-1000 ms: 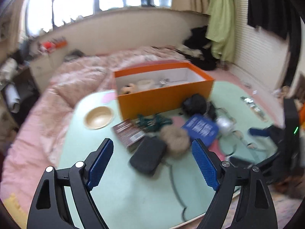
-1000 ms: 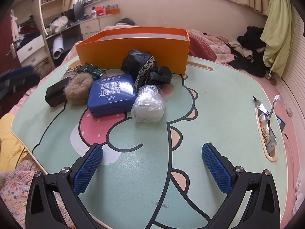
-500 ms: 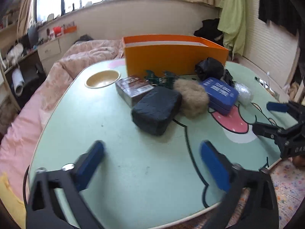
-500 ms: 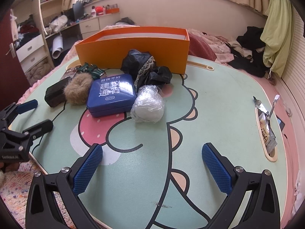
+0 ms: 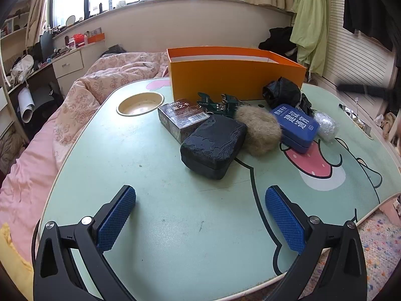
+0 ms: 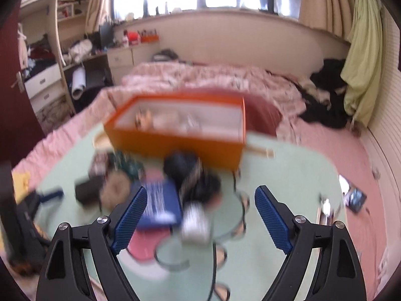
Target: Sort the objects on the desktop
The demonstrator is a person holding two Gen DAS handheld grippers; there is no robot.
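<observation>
Two grippers over a pale green cartoon-print table [image 5: 155, 225]. Left gripper [image 5: 200, 215]: jaws spread wide, nothing between them, low over bare tabletop near the table's front edge. From it, the cluster of desktop objects lies at 12 to 1 o'clock: a black textured case [image 5: 213, 148] nearest, touching a dark printed card box [image 5: 183, 118] at its 11 o'clock and a tan fur pompom [image 5: 260, 133] at its 2 o'clock. A blue tin [image 5: 295, 126] touches the pompom's right side; a crumpled clear-plastic ball [image 5: 325, 125] sits just beside the tin. Behind these lie a green toy car [image 5: 218, 102] and a black fabric bundle [image 5: 282, 92], against the front wall of an open orange box [image 5: 235, 77]. A recessed cup holder [image 5: 140, 104] lies at 11 o'clock. Open tabletop spans the near left and near right.

Right gripper [image 6: 200, 215]: raised, view motion-blurred; jaws closing with nothing between them. Blue tin [image 6: 160, 203] and plastic ball [image 6: 195, 223] appear below the gap; orange box [image 6: 175, 140] at 12 o'clock.
</observation>
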